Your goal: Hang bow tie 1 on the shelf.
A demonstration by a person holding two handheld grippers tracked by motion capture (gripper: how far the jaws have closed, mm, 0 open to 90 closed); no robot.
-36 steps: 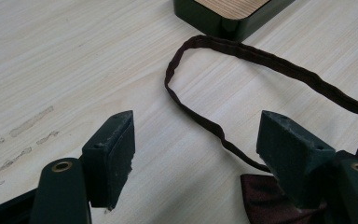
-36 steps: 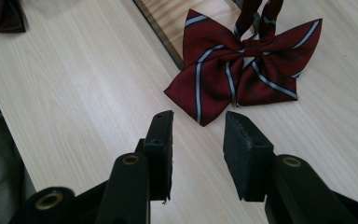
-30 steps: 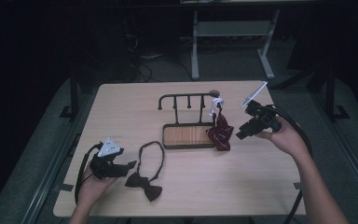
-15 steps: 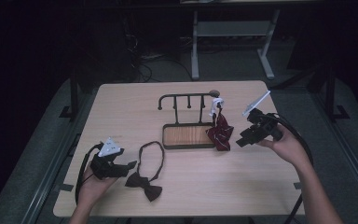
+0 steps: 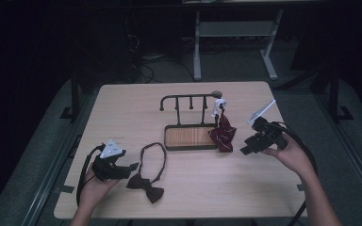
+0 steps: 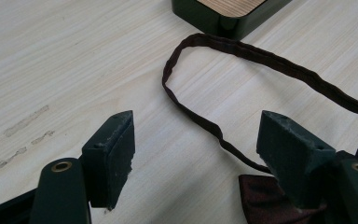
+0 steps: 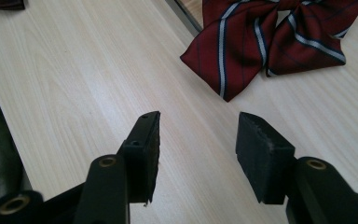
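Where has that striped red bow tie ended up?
In the high view the striped bow tie hangs at the right end of the small rack, against its wooden base, just left of the right gripper.

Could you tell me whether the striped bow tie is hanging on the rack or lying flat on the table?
Hanging: the striped bow tie dangles from the rack, its lower end reaching the table.

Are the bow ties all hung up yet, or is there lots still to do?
One looks done: the striped bow tie hangs at the end of the rack. The right tool, its jaws just opening with nothing between them, sits beside it. The left tool is open near the dark bow tie, which lies flat on the table, not yet picked up.
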